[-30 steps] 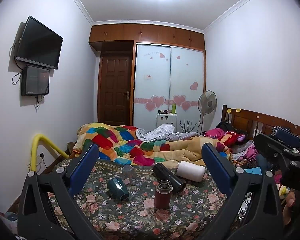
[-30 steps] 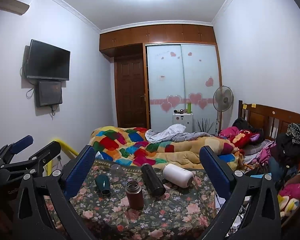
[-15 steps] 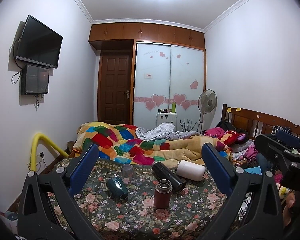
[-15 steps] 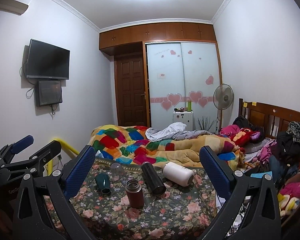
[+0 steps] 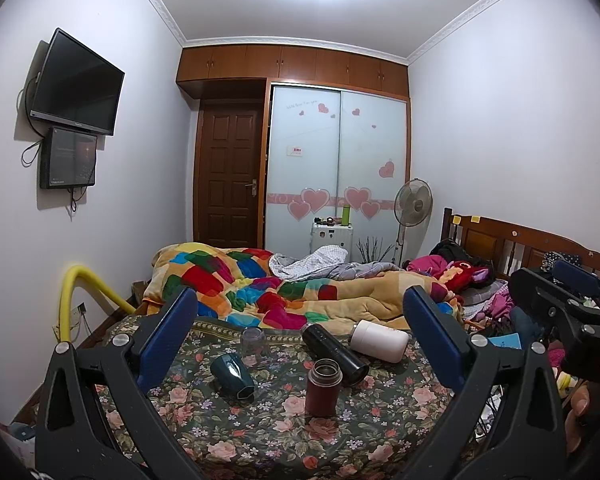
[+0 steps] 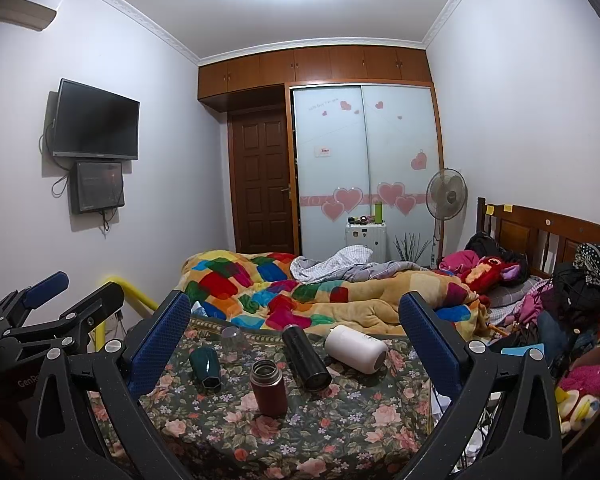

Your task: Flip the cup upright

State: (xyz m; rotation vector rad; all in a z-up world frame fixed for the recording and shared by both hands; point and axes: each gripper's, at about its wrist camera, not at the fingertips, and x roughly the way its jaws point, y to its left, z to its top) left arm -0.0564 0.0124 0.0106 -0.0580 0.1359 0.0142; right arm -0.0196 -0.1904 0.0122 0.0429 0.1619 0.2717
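Both hand-held grippers are held back from the work surface, fingers spread wide, nothing between them. Left hand-held gripper (image 5: 300,336) frames the cups from the near side; right hand-held gripper (image 6: 296,336) does the same from slightly further right. Each shows in the other's view: the right one at the right edge of the left wrist view, the left one at the left edge of the right wrist view.

The surface is covered by a dark floral cloth (image 5: 260,432); whether it is a desk or the bed end cannot be told.

On it, five vessels:
- dark teal cup (image 5: 233,376), lying on its side, left of centre, hexagonal end towards the near side. In the right wrist view it is at (image 6: 205,369).
- clear glass (image 5: 253,340), upside down, just behind the teal cup, far left.
- red-brown flask (image 5: 323,388), upright, mouth open, nearest the cameras, centre.
- black flask (image 5: 334,354), lying on its side, running far-left to near-right, just behind the red-brown flask.
- white bottle (image 5: 378,340), lying on its side, far right, close to the black flask's far end.

Whether the black flask and white bottle touch cannot be told.

Behind the cloth is a patchwork quilt (image 5: 236,284) heaped on the bed. TV (image 5: 76,84) on the left wall, fan (image 5: 413,204) by the wardrobe, far right.
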